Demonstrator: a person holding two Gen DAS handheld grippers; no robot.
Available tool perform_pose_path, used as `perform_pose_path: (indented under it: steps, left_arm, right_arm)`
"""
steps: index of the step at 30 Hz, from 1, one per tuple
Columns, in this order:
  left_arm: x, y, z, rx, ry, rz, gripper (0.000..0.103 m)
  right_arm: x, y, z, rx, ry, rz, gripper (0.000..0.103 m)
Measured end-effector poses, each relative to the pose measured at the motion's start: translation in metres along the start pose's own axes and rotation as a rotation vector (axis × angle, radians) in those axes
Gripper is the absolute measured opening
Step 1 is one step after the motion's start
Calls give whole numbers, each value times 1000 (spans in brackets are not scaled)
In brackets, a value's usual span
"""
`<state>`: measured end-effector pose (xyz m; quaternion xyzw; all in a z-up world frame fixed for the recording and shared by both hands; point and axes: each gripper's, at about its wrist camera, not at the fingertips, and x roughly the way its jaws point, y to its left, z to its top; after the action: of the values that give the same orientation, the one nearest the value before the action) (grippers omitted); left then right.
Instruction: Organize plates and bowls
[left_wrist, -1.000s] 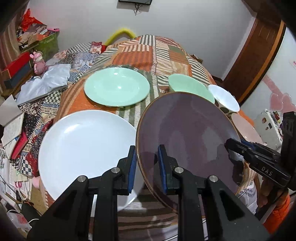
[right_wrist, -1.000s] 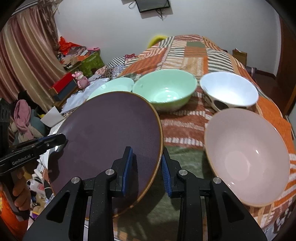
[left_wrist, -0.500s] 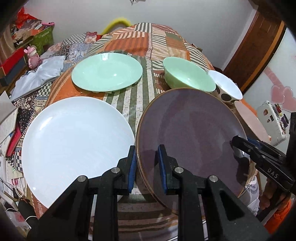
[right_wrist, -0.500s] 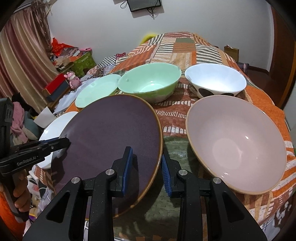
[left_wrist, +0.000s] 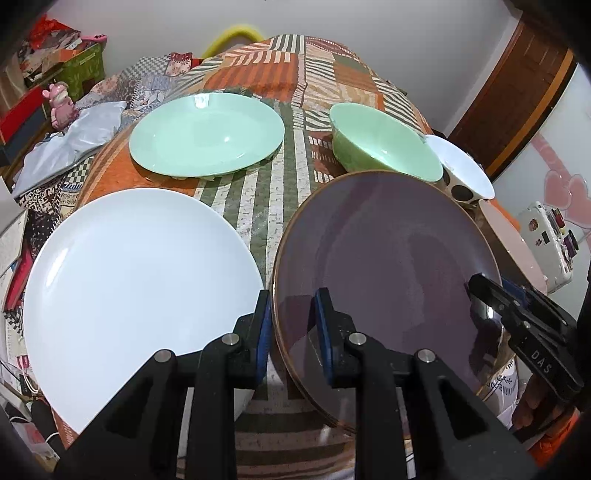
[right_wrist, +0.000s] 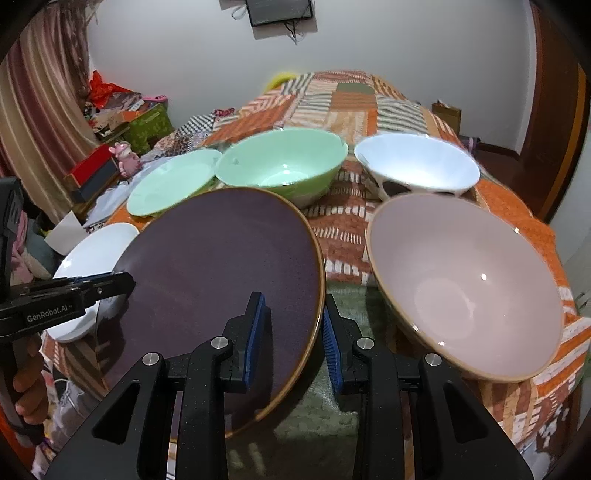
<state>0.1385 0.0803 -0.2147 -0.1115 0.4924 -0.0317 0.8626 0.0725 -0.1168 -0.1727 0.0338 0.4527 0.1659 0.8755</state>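
A dark purple plate (left_wrist: 388, 258) with a gold rim is held above the patchwork bed by both grippers. My left gripper (left_wrist: 293, 325) is shut on its left rim. My right gripper (right_wrist: 293, 328) is shut on its right rim (right_wrist: 317, 280); it also shows in the left wrist view (left_wrist: 487, 291). A white plate (left_wrist: 140, 288) lies left of the purple plate. A mint green plate (left_wrist: 207, 133) lies behind it. A mint green bowl (right_wrist: 284, 166), a white bowl with dark spots (right_wrist: 417, 166) and a pink bowl (right_wrist: 461, 284) sit to the right.
The patchwork quilt (left_wrist: 306, 74) covers the bed. Boxes and a pink toy (left_wrist: 59, 103) stand at the left. A wooden door (left_wrist: 517, 92) is at the right. A white device (left_wrist: 546, 240) sits beyond the bed's right edge.
Both grippers have carried the purple plate forward and lower over the bed. The bowls and plates look closer. Both grips are unchanged.
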Motion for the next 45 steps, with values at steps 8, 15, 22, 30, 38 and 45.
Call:
perform_pose_path:
  steps: [8, 15, 22, 30, 38, 45]
  left_arm:
    - [13, -5, 3, 18, 15, -3, 22]
    - [13, -2, 3, 11, 21, -15, 22]
    - [-8, -4, 2, 33, -38, 5, 22]
    - [-48, -3, 1, 62, -123, 61, 25]
    - [-84, 15, -2, 45, -204, 120, 41]
    - [-116, 44, -8, 26, -263, 204, 57]
  right_arm:
    - [1, -13, -4, 63, 15, 26, 27]
    - [1, -13, -3, 61, 24, 31, 29]
    - [-11, -7, -3, 41, 7, 14, 29]
    - [-29, 7, 1, 8, -34, 50, 30]
    - [-39, 33, 12, -65, -82, 88, 31]
    - [-39, 62, 25, -128, -118, 127, 46]
